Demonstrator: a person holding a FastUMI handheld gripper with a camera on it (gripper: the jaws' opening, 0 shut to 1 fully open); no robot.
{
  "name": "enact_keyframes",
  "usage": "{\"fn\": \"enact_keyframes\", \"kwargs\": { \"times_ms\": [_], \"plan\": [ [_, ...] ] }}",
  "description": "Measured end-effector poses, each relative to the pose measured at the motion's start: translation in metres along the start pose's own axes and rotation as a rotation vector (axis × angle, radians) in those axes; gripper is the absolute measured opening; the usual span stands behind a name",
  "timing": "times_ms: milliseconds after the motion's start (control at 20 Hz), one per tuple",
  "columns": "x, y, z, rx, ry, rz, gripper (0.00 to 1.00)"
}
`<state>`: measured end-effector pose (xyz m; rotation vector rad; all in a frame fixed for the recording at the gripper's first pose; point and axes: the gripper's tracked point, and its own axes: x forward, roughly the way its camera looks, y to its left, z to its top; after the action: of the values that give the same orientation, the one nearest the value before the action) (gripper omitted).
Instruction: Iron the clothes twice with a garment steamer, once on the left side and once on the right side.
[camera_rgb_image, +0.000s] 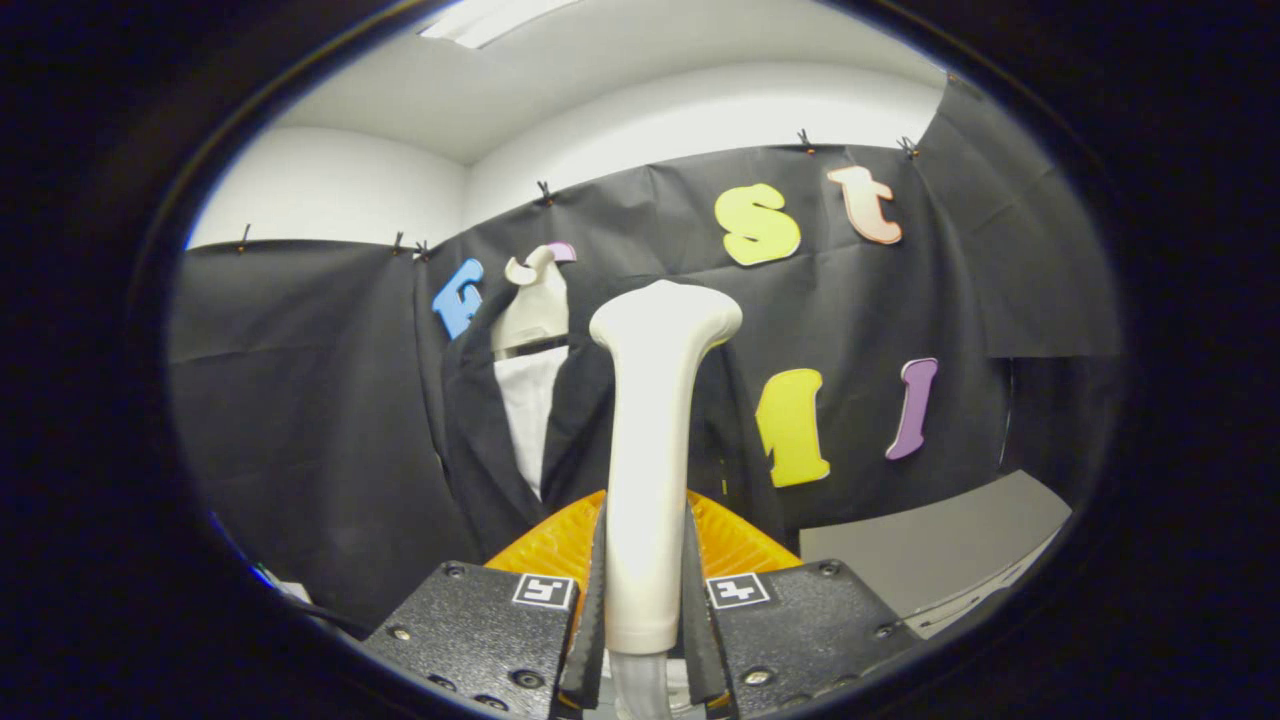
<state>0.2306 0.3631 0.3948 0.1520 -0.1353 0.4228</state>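
My gripper (645, 590) is shut on the white garment steamer (650, 440), both fingers pressing its handle from left and right. The steamer stands upright between the fingers, its wide head at the top. Beyond it hangs a black jacket (480, 430) over a white shirt (528, 410) on a pale mannequin bust (532, 310), slightly left of the steamer. The steamer head is apart from the garment, to the right of the white shirt front. A pale hose leaves the handle's bottom end between the fingers.
An orange ribbed stand (560, 540) sits just beyond the fingers, behind the steamer handle. A grey table surface (940, 550) lies to the right. Black cloth walls close the booth at the back and both sides.
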Motion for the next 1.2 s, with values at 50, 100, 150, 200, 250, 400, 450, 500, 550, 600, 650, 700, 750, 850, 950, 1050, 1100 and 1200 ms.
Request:
{"fn": "enact_keyframes", "kwargs": {
  "times_ms": [50, 100, 150, 200, 250, 400, 450, 500, 550, 600, 650, 700, 750, 850, 950, 1050, 1100, 1200],
  "plan": [
    [0.004, 0.008, -0.001, -0.006, 0.001, 0.004, 0.35],
    [0.007, 0.013, -0.002, -0.009, 0.001, 0.005, 0.35],
    [0.011, 0.017, -0.003, -0.016, 0.004, 0.008, 0.35],
    [0.014, 0.022, -0.005, -0.019, 0.010, 0.013, 0.35],
    [0.017, 0.027, -0.007, -0.023, 0.016, 0.017, 0.35],
    [0.023, 0.031, -0.011, -0.029, 0.029, 0.024, 0.35],
    [0.025, 0.031, -0.013, -0.029, 0.036, 0.023, 0.35],
    [0.027, 0.030, -0.016, -0.031, 0.042, 0.021, 0.35],
    [0.028, 0.029, -0.019, -0.036, 0.048, 0.018, 0.35],
    [0.029, 0.027, -0.021, -0.039, 0.053, 0.016, 0.35],
    [0.029, 0.027, -0.027, -0.040, 0.061, 0.015, 0.35],
    [0.028, 0.026, -0.031, -0.043, 0.070, 0.015, 0.35],
    [0.028, 0.025, -0.035, -0.044, 0.079, 0.016, 0.35],
    [0.027, 0.024, -0.045, -0.045, 0.097, 0.015, 0.35],
    [0.026, 0.022, -0.055, -0.047, 0.117, 0.016, 0.35],
    [0.025, 0.021, -0.065, -0.049, 0.137, 0.015, 0.35],
    [0.024, 0.020, -0.070, -0.052, 0.146, 0.014, 0.35],
    [0.015, 0.021, -0.085, -0.060, 0.167, 0.011, 0.35]
  ]
}}
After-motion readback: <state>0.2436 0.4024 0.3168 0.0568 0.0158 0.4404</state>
